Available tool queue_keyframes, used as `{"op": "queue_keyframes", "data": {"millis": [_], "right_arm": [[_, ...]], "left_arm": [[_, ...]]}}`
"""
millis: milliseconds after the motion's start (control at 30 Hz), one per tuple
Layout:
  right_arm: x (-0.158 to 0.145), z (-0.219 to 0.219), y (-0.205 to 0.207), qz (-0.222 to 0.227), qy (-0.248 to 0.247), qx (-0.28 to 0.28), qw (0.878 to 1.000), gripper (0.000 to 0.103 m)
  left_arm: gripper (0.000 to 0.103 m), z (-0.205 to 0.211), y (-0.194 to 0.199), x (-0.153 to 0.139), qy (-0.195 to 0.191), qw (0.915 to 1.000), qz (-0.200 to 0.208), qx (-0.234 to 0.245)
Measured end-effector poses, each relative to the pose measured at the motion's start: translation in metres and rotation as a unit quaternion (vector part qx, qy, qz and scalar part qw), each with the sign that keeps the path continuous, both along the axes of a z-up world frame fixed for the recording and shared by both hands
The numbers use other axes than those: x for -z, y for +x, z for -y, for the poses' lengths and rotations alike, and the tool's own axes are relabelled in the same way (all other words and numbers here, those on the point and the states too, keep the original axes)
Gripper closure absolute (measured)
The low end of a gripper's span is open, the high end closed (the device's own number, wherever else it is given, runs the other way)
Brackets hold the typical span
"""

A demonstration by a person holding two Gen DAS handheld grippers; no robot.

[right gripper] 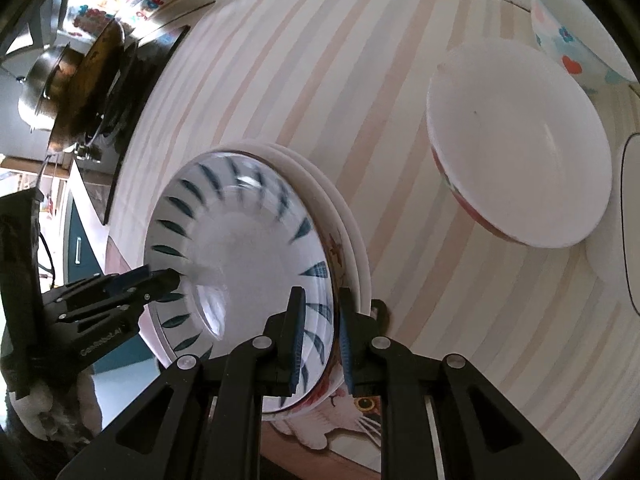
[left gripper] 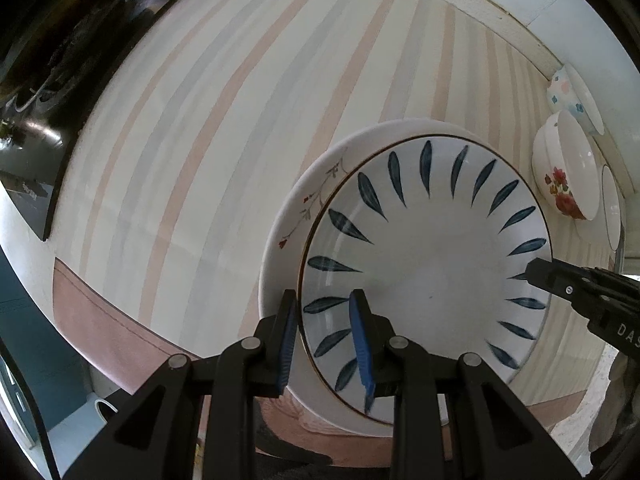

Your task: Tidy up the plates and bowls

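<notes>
A white plate with blue leaf marks (left gripper: 432, 264) lies on top of a stack of white plates (left gripper: 296, 208) on the striped tablecloth. My left gripper (left gripper: 326, 320) is shut on the near left rim of the leaf plate, one finger above and one below. My right gripper (right gripper: 320, 320) is shut on the opposite rim of the same leaf plate (right gripper: 240, 248); it shows in the left wrist view (left gripper: 536, 272) at the right. A cat-patterned plate (right gripper: 352, 412) lies lower in the stack.
A white bowl with red flowers (left gripper: 560, 172) and a bowl with small blue flowers (left gripper: 568, 96) stand at the right near the wall. A white plate (right gripper: 520, 140) lies beside them. A black stovetop with pans (right gripper: 80, 80) is at the far left.
</notes>
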State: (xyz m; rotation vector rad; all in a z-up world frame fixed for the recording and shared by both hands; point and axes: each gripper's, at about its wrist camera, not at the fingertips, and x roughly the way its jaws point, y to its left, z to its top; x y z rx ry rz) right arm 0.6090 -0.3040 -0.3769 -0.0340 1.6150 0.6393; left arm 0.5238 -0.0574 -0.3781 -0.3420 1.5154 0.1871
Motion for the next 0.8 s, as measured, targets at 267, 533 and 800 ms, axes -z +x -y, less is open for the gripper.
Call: {"op": "queue_keyframes", "data": {"millis": [267, 533, 800], "right_arm": [[-0.01, 0.006, -0.003, 0.013, 0.003, 0.009, 1.0, 0.084], [-0.063, 0.014, -0.021, 0.051, 0.014, 0.005, 0.999, 0.084], [-0.13, 0.034, -0.062, 0.071, 0.056, 0.012, 0.996, 0.084]], "left_arm": [[0.079, 0.0, -0.005, -0.012, 0.019, 0.9998, 0.004, -0.009], [0.079, 0.019, -0.025, -0.068, 0.027, 0.9992, 0.027, 0.003], [0.079, 0.037, -0.047, -0.141, 0.017, 0.9969, 0.073, 0.026]]}}
